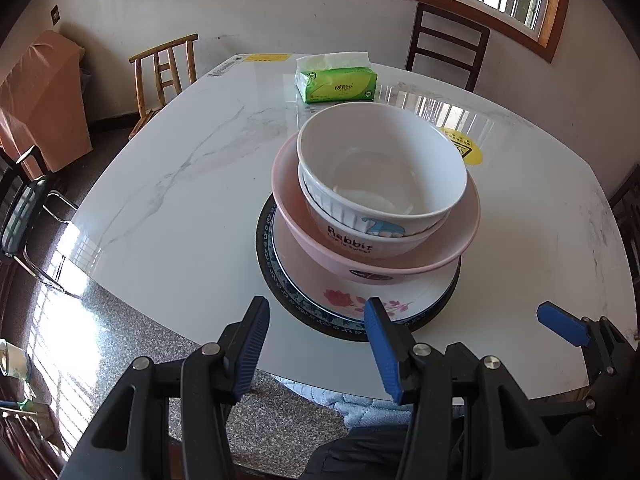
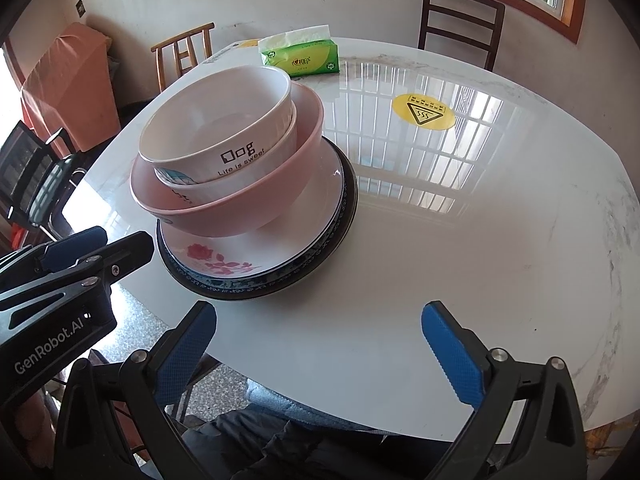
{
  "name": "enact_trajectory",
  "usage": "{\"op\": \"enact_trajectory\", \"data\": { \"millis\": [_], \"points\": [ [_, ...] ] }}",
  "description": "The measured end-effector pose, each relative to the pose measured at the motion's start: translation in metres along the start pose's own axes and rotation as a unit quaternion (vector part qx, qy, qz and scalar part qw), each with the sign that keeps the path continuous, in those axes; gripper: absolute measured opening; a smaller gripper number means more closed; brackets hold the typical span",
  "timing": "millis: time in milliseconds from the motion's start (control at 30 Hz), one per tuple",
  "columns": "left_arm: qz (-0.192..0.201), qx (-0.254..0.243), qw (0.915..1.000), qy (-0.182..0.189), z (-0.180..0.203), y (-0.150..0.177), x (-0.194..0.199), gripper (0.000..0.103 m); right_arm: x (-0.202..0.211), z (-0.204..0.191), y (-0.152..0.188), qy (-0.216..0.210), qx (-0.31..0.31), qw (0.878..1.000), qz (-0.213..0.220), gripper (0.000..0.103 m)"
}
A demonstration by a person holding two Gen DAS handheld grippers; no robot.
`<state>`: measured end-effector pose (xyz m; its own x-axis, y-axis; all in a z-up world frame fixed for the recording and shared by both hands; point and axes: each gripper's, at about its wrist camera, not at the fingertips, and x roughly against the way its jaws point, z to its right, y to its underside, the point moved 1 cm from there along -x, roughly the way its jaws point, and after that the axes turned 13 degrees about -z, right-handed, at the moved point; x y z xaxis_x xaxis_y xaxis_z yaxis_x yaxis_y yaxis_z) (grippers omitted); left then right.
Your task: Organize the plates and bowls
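A stack stands near the front edge of the white marble table. From the bottom it holds a dark blue-rimmed plate, a white flowered plate, a pink bowl and two nested white bowls, the upper one empty. In the right wrist view the top bowl reads "Dog", inside the pink bowl. My left gripper hovers open just before the plates, with nothing between its jaws. My right gripper is open wide over bare table, to the right of the stack.
A green tissue pack lies at the far side of the table, and a yellow warning sticker is behind the stack to the right. Wooden chairs stand around the table. A person's dark clothing shows below the table edge.
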<state>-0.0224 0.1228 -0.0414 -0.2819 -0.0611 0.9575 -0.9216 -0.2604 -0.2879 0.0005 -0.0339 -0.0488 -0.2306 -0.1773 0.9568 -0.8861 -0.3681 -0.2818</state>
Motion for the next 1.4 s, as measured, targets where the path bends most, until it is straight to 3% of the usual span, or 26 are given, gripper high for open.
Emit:
{"op": "enact_trajectory", "data": {
  "millis": [1400],
  "points": [
    [0.001,-0.013,0.9999,0.011,0.0054,0.0028,-0.0013,0.050,-0.0025,-0.0025,0.0031,-0.001,0.007,1.000,-0.005,0.102]
  ]
}}
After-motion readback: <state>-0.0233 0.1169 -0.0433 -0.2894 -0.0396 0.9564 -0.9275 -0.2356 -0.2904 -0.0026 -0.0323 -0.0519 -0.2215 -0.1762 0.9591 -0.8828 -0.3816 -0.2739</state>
